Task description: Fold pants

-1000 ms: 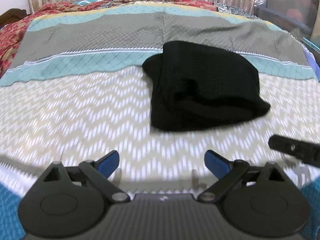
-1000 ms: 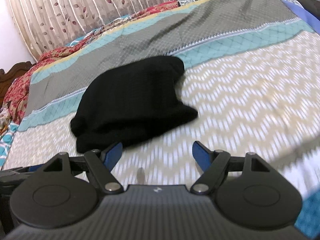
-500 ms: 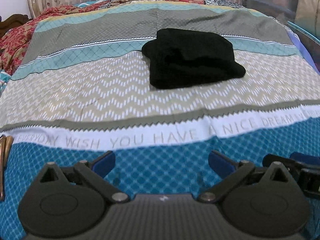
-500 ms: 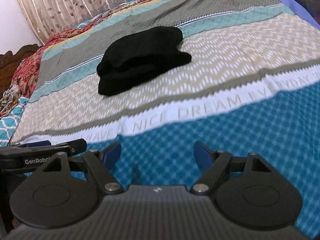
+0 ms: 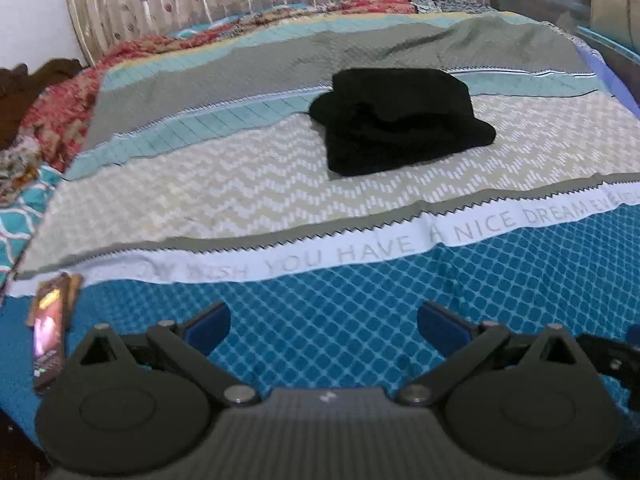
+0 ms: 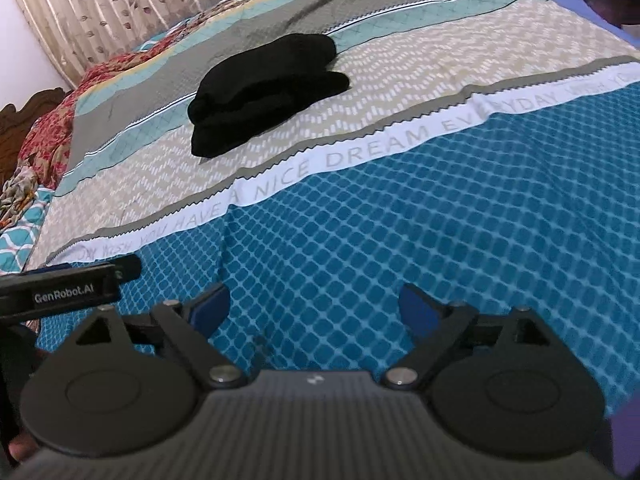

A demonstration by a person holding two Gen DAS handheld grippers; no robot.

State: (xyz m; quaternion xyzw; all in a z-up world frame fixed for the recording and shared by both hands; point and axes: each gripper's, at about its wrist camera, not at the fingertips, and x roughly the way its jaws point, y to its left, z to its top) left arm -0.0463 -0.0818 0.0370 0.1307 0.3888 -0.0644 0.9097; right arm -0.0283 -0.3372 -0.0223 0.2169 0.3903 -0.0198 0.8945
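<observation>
The pants [image 5: 400,120] lie as a compact black bundle on the bed [image 5: 340,328], well ahead of both sets of jaws and out of their reach; in the left wrist view they sit ahead and slightly to the right of the gap, in the right wrist view ahead and off to the left. The bundle looks layered, several thicknesses stacked with a rounded folded edge facing the cameras, so I judge the folding to be finished or very near it, and the bundle has been left resting squarely on the pale zigzag band of the bedspread, where it lies flat and undisturbed. The left gripper [image 5: 323,318] stands wide open with nothing between its blue pads, only the blue diamond-patterned cover showing in the gap. The right gripper [image 6: 314,306] is likewise spread wide and empty; its jaws have just been opening further, with nothing between them. Both being clear of the cloth fits a task at its close. To the left of the left jaws a small dark packet [image 5: 50,340] lies on the cover, too blurred to identify. No container with anything in it can be made out near the jaws
</observation>
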